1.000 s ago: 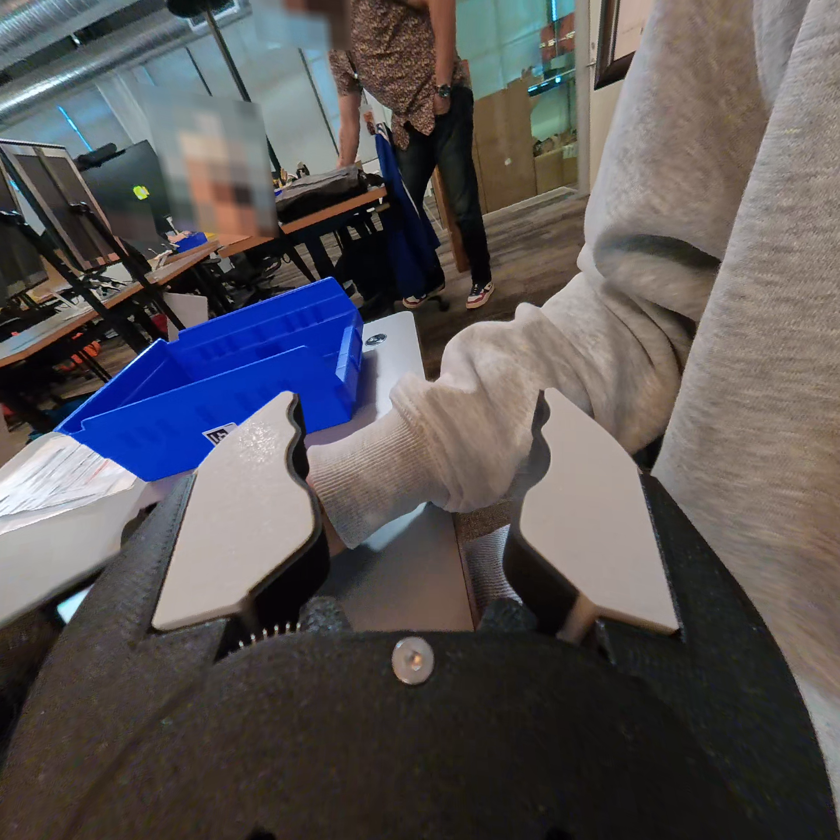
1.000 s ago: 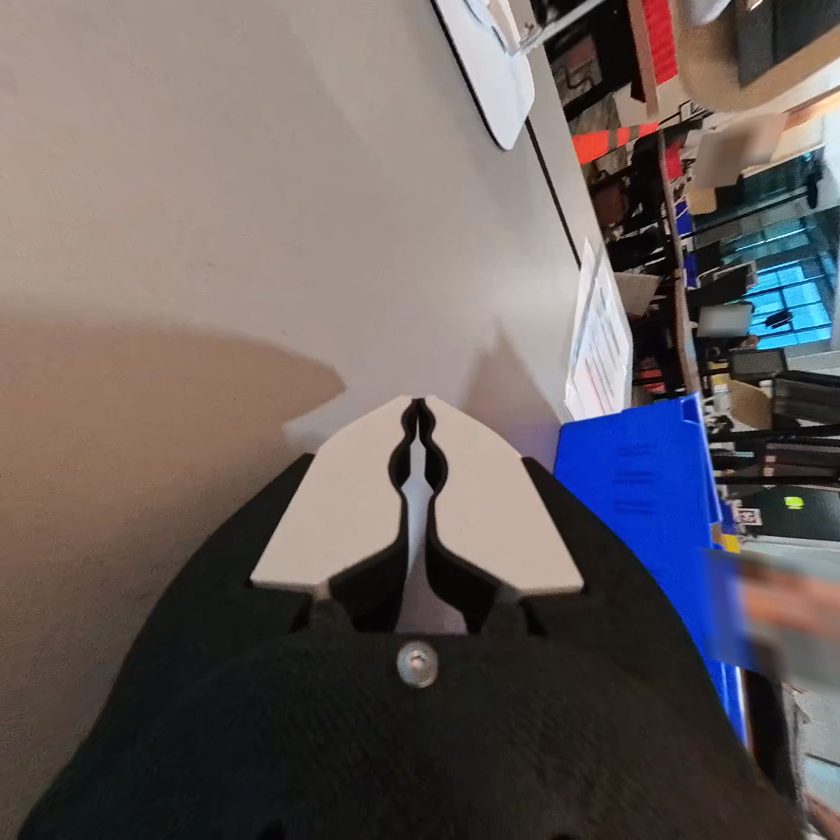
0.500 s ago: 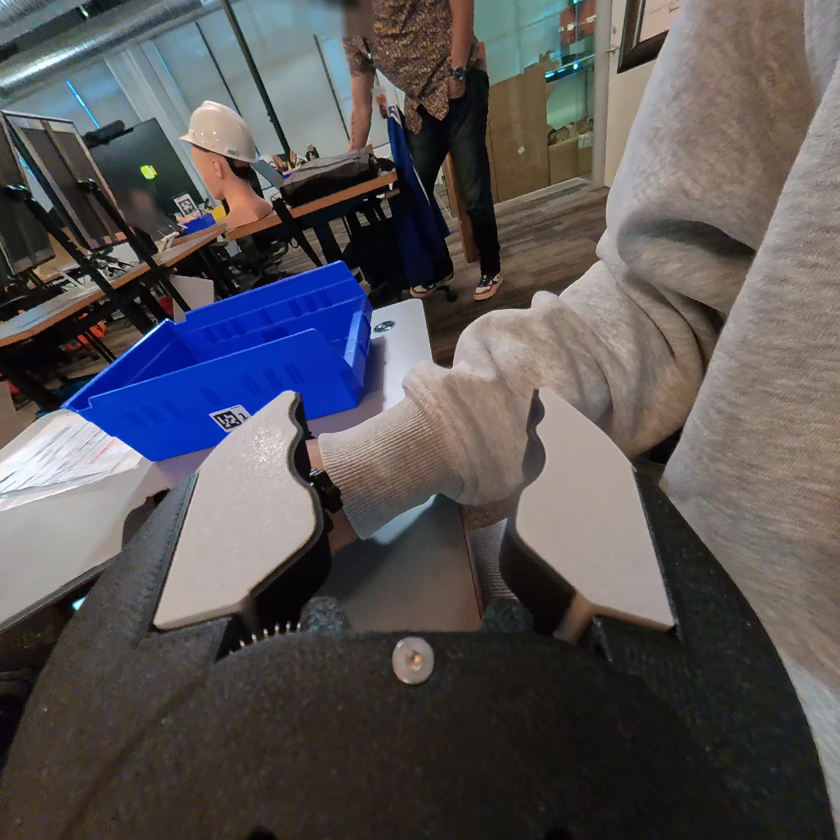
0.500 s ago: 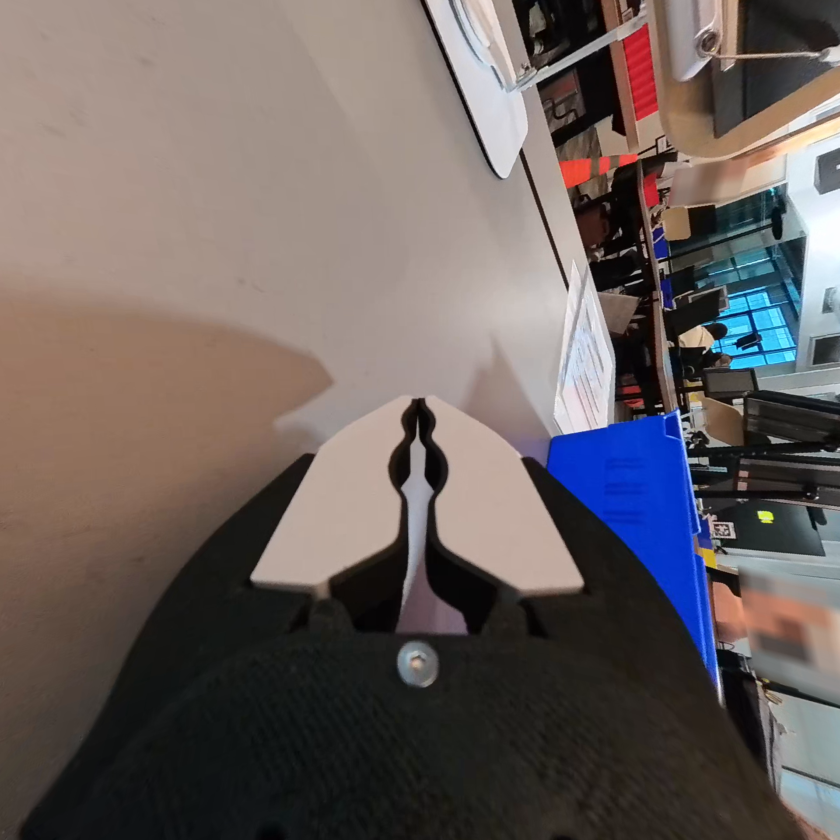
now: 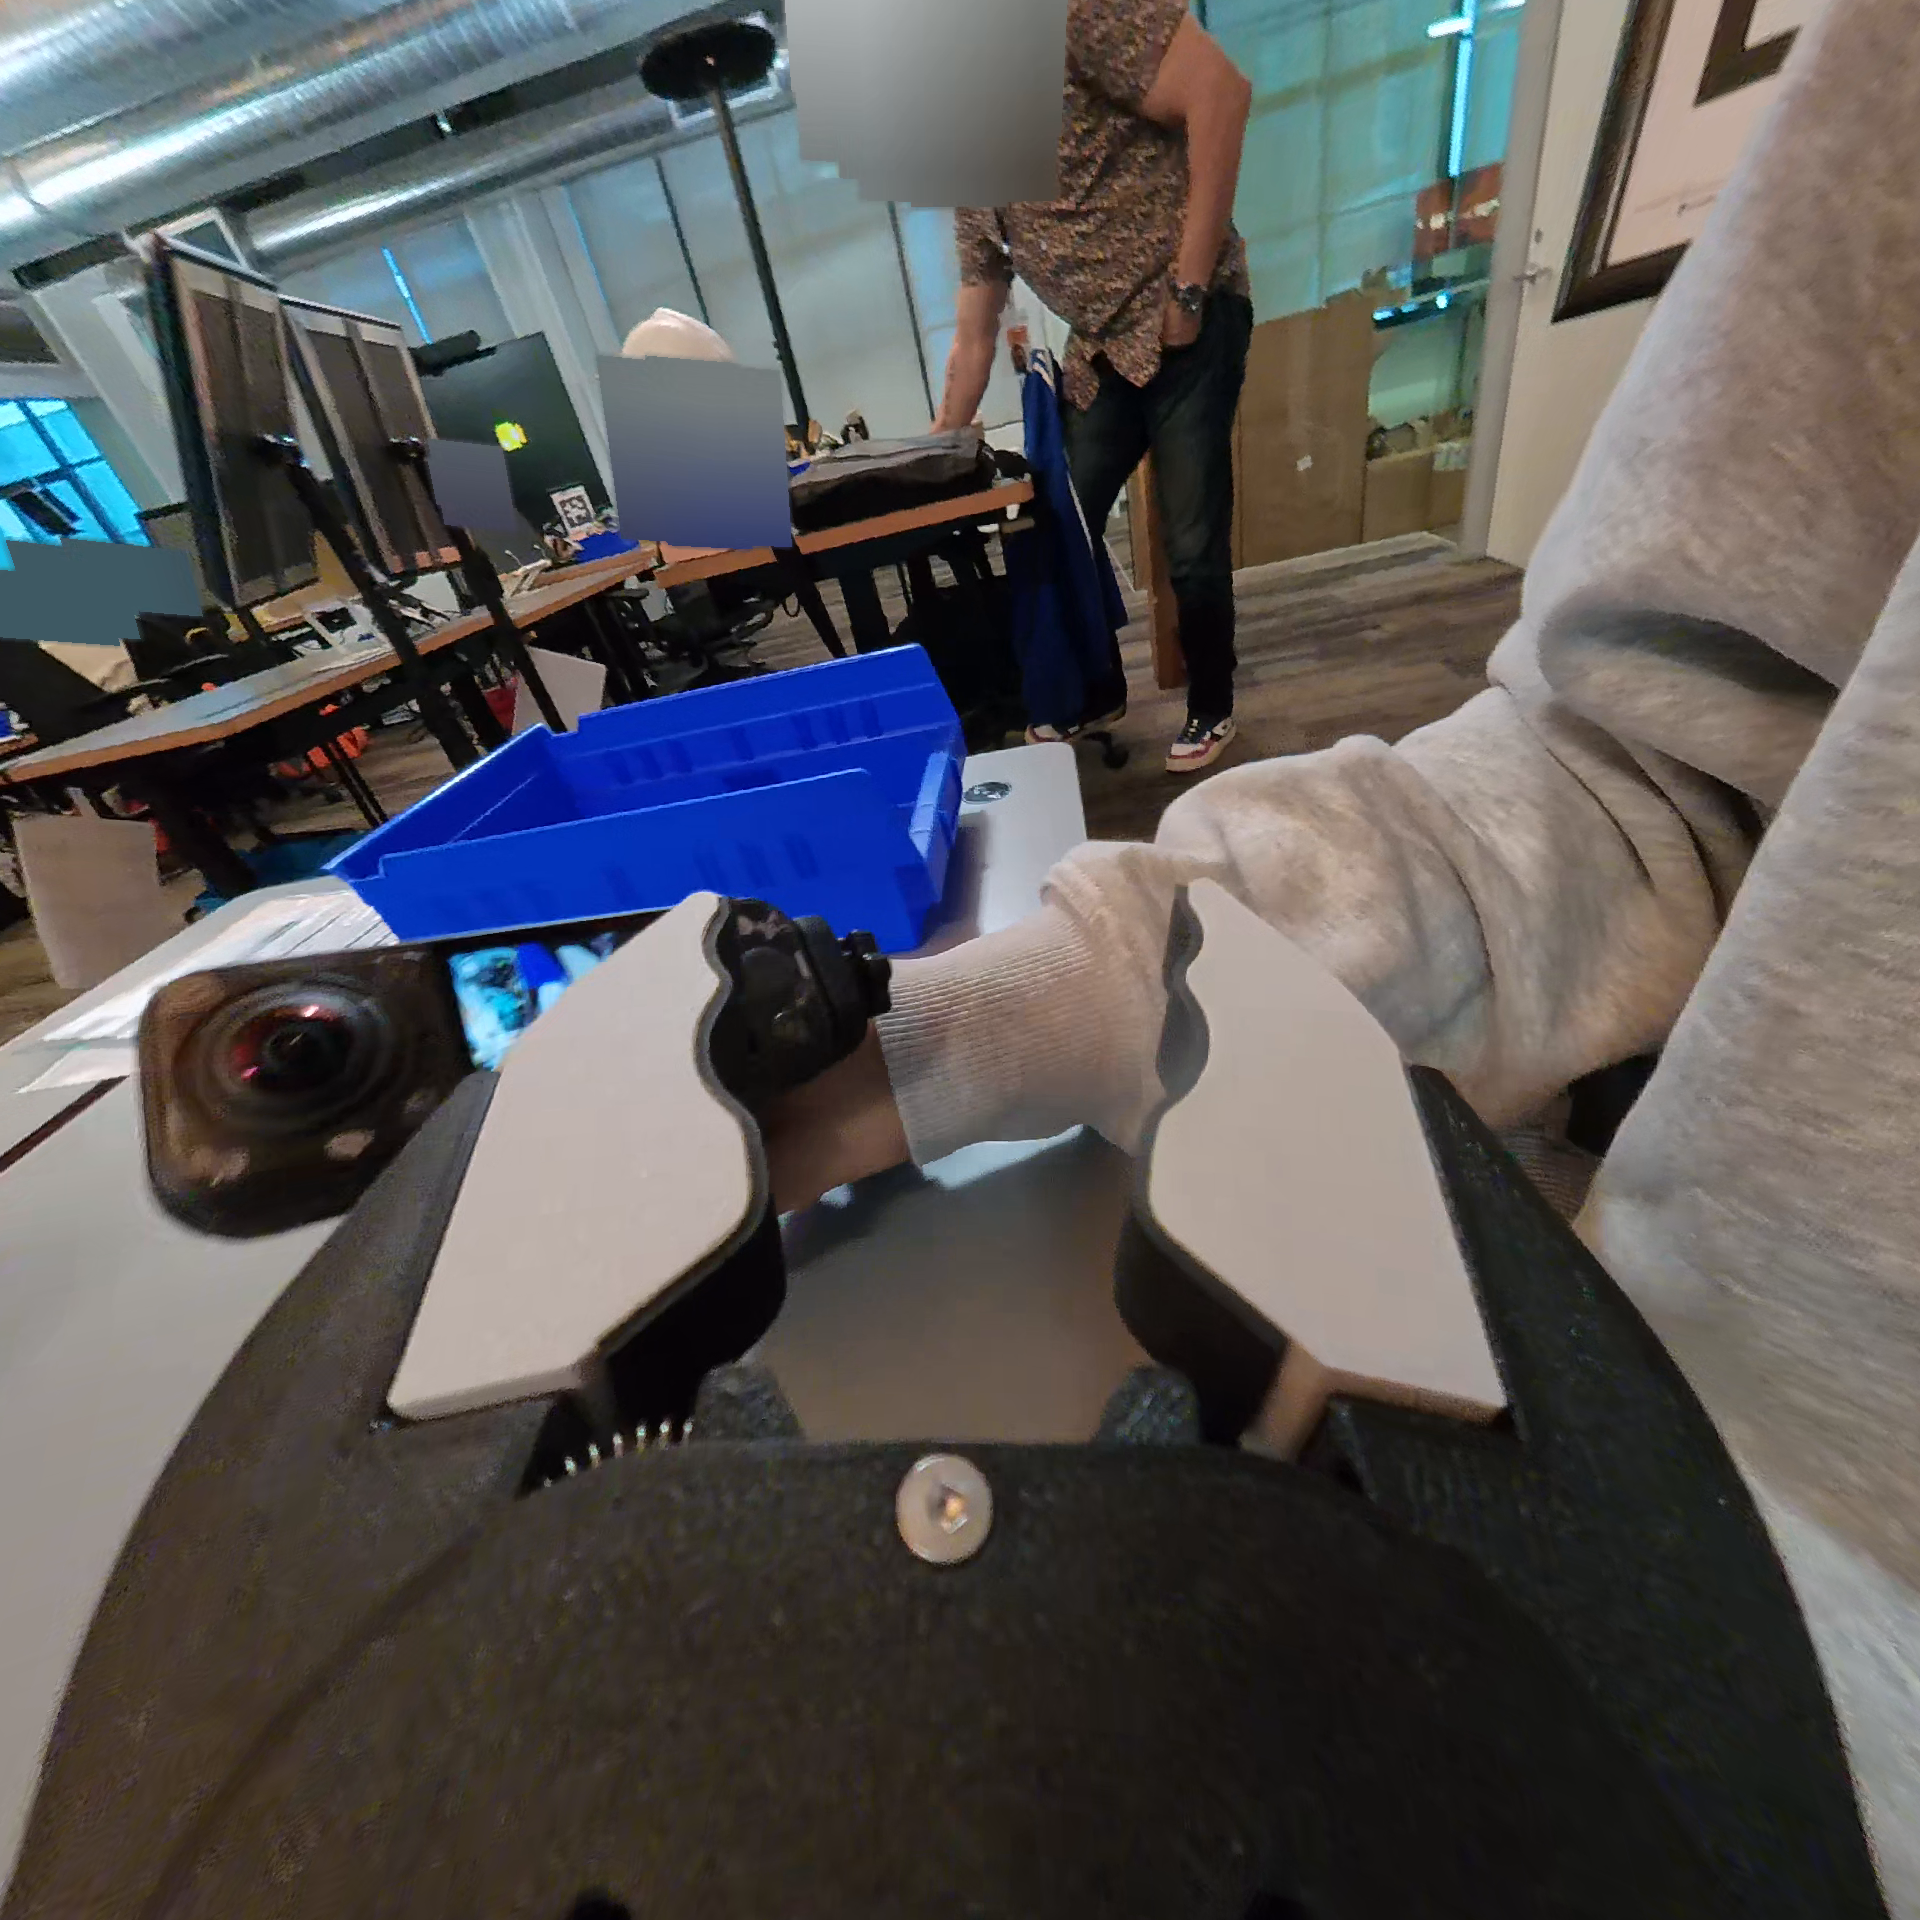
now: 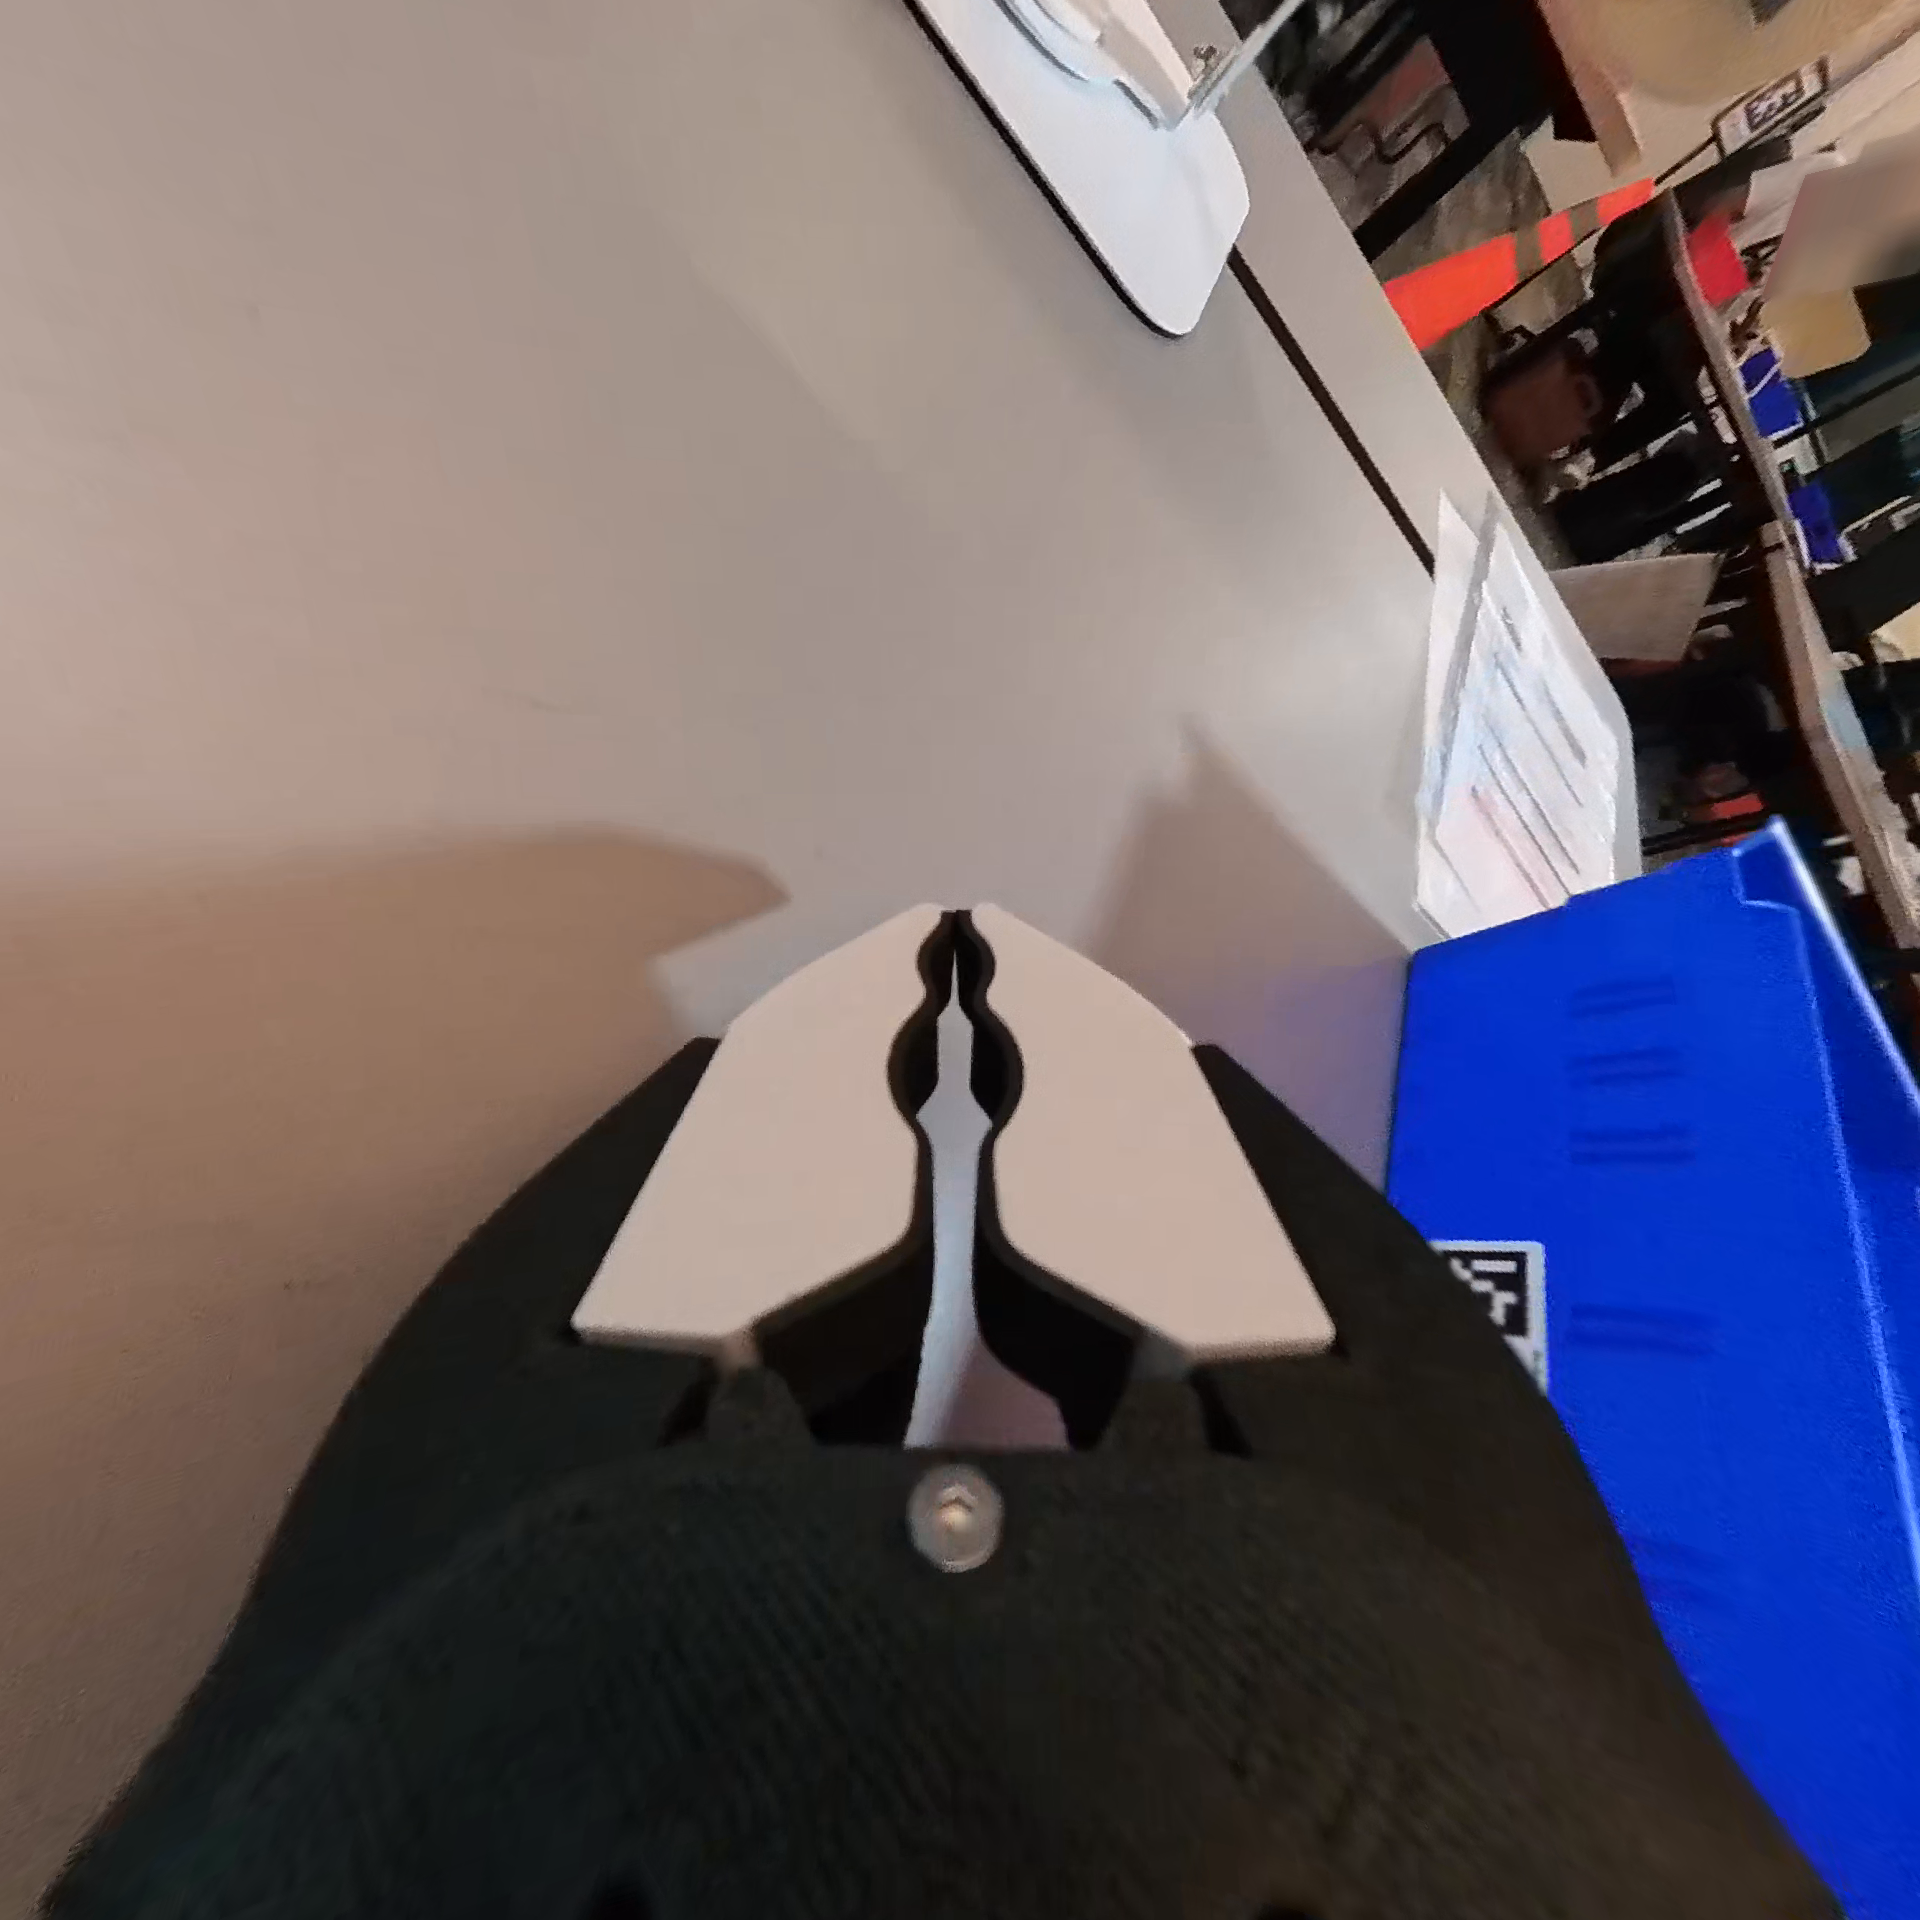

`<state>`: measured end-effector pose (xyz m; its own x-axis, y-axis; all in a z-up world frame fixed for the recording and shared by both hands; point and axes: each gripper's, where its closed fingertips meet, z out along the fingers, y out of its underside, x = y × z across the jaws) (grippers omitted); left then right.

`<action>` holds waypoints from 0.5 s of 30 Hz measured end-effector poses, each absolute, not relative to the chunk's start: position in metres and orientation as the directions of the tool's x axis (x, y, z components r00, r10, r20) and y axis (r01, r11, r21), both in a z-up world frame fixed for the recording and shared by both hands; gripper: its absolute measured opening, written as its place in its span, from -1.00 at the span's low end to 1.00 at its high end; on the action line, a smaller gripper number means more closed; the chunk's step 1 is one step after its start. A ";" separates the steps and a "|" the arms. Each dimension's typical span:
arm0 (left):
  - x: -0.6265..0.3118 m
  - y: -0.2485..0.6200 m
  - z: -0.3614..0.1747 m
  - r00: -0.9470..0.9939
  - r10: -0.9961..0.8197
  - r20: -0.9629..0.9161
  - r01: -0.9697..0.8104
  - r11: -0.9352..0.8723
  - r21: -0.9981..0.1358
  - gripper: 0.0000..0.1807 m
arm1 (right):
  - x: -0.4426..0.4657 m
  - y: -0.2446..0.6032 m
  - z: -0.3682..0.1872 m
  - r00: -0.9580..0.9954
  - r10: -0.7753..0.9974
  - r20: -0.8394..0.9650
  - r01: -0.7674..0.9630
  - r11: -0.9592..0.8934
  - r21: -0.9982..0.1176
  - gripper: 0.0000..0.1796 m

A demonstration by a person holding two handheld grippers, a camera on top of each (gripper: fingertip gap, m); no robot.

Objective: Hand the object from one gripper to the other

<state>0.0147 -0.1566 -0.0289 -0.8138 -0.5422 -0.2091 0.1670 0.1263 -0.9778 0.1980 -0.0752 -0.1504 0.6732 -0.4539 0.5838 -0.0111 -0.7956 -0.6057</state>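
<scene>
My right gripper point(image 6: 954, 920) is shut on a thin white flat piece point(image 6: 948, 1299), held edge-on between the jaws. A corner of it point(image 6: 707, 977) sticks out past the left fingertip, low over the pale table point(image 6: 520, 520). My left gripper point(image 5: 951, 914) is open and empty above the table point(image 5: 935, 1309). Between its fingers I see the grey sleeve point(image 5: 1351, 904) of the arm that holds the right gripper. That gripper's black camera point(image 5: 270, 1070) shows just left of my left finger. The white piece is hidden in the left wrist view.
A blue bin point(image 5: 675, 831) stands on the table beyond the left gripper and close to the right of the right gripper point(image 6: 1662, 1247). Printed sheets point(image 6: 1507, 727) lie past it. A white pad point(image 6: 1122, 177) lies farther off. A person point(image 5: 1143, 364) stands at desks behind. There is about 25 cm between the tips of the two grippers.
The right gripper's camera has come into the left wrist view at the left, and the sleeve has moved forward. The right gripper stays shut on the white piece and has shifted nearer the blue bin.
</scene>
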 end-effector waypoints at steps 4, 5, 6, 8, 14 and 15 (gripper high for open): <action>0.027 -0.139 -0.027 -0.785 -0.597 -0.163 0.140 0.086 -0.986 -0.28 | 0.200 -0.076 -0.145 0.688 -0.507 0.520 -0.048 -0.746 -0.664 -0.89; 0.032 -0.134 -0.029 -0.777 -0.611 -0.149 0.121 0.087 -0.989 -0.31 | 0.200 -0.077 -0.143 0.692 -0.522 0.499 -0.059 -0.729 -0.682 -0.87; 0.036 -0.129 -0.033 -0.771 -0.622 -0.136 0.101 0.091 -0.991 -0.35 | 0.200 -0.076 -0.142 0.698 -0.534 0.477 -0.069 -0.713 -0.697 -0.86; 0.043 -0.119 -0.037 -0.754 -0.647 -0.114 0.073 0.090 -0.993 -0.44 | 0.201 -0.076 -0.141 0.712 -0.551 0.435 -0.090 -0.686 -0.722 -0.84; 0.065 -0.087 -0.042 -0.668 -0.744 -0.032 -0.001 0.044 -0.999 -0.63 | 0.192 -0.067 -0.139 0.781 -0.532 0.326 -0.113 -0.634 -0.765 -0.69; 0.068 -0.081 -0.043 -0.648 -0.762 -0.020 -0.014 0.039 -0.999 -0.64 | 0.189 -0.065 -0.137 0.795 -0.526 0.304 -0.116 -0.622 -0.774 -0.67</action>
